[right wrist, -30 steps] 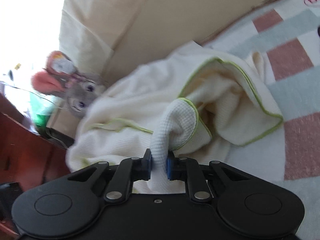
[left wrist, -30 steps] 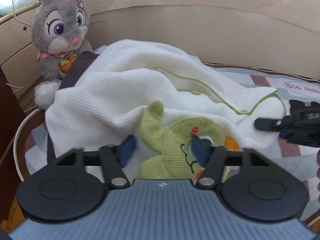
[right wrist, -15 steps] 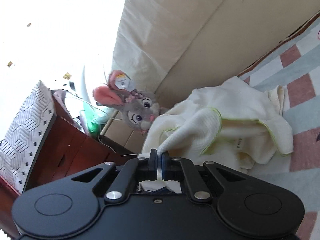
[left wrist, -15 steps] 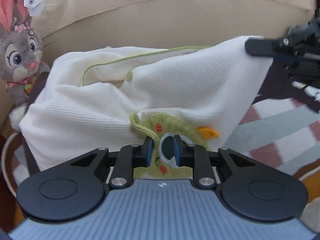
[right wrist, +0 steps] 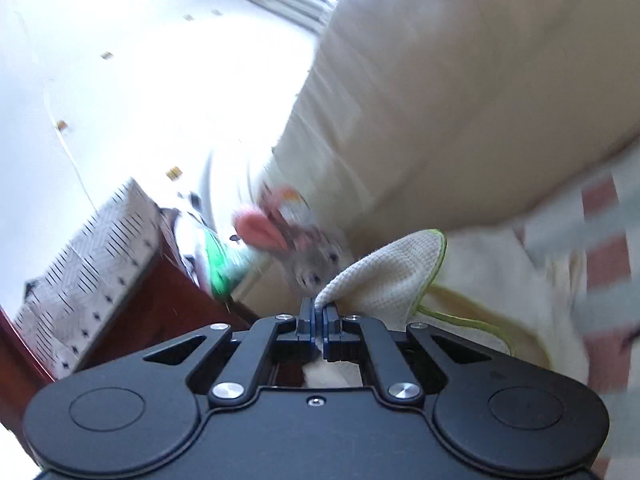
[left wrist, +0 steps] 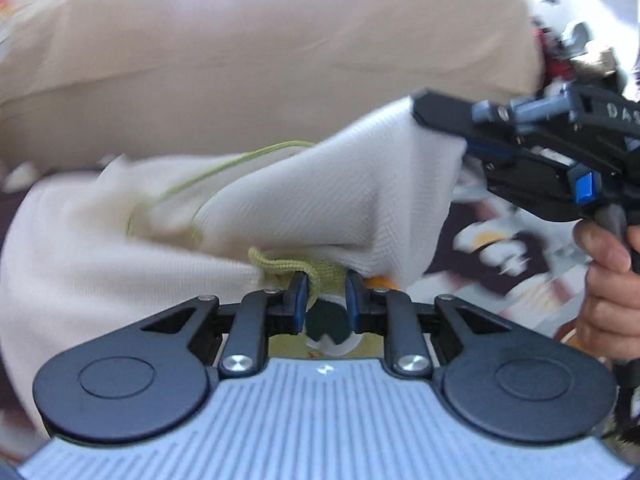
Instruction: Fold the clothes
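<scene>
Mid-lift: L gripper (left wrist: 326, 294) pinching green patch (left wrist: 320, 276), R gripper (right wrist: 319, 320) clamped on white garment (left wrist: 320, 204) edge; next, spread flat w/ even tension

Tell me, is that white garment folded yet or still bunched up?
Still bunched up. The white garment hangs in loose, uneven drapes, held up between the left gripper and the right gripper, with no neat flat fold visible.

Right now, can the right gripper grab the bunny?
Probably not. The right gripper is shut on the white cloth, so it has no free grip. The bunny sits just past its tips, partly behind that cloth.
</scene>
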Available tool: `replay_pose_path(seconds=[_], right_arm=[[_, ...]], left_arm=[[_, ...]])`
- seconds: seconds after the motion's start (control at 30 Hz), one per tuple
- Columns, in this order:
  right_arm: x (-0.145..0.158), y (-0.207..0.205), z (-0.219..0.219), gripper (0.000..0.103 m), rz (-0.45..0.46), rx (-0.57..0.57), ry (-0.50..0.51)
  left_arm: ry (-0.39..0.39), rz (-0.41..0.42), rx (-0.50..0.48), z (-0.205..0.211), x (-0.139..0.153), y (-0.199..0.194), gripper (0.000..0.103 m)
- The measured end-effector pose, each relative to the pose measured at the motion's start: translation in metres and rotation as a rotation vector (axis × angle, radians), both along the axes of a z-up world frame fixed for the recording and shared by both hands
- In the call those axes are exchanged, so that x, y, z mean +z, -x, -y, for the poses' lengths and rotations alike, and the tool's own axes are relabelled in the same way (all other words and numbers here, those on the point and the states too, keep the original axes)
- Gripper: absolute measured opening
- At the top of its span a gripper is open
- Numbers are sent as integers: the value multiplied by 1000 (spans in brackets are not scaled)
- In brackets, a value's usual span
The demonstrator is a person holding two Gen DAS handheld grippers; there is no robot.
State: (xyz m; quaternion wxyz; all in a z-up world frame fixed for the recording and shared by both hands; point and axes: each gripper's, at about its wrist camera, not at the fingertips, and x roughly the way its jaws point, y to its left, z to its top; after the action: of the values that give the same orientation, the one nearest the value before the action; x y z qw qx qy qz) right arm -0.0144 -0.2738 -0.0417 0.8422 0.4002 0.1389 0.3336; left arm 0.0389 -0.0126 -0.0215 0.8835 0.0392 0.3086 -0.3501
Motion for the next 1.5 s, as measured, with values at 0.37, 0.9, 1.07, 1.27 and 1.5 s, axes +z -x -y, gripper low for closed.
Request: replay_pose_path(seconds=[0.37, 0.9, 1.07, 1.27, 1.5], right_arm=[[62, 15, 71, 8, -280, -701, 1032], [-89, 73, 57, 22, -610, -299, 625], [-106, 70, 63, 25, -688, -271, 560], [-131, 73, 58, 34, -815, -226, 543], [-136, 67, 53, 34, -793, -208, 508]], left_arm=[[-234, 163, -120, 101, 0, 33, 23], [-318, 137, -35, 41, -65, 29, 61], [-404, 65, -56, 52, -91, 14, 61], [-519, -27, -26, 51, -120, -22, 85], [-459, -242, 0, 38, -136, -36, 93]])
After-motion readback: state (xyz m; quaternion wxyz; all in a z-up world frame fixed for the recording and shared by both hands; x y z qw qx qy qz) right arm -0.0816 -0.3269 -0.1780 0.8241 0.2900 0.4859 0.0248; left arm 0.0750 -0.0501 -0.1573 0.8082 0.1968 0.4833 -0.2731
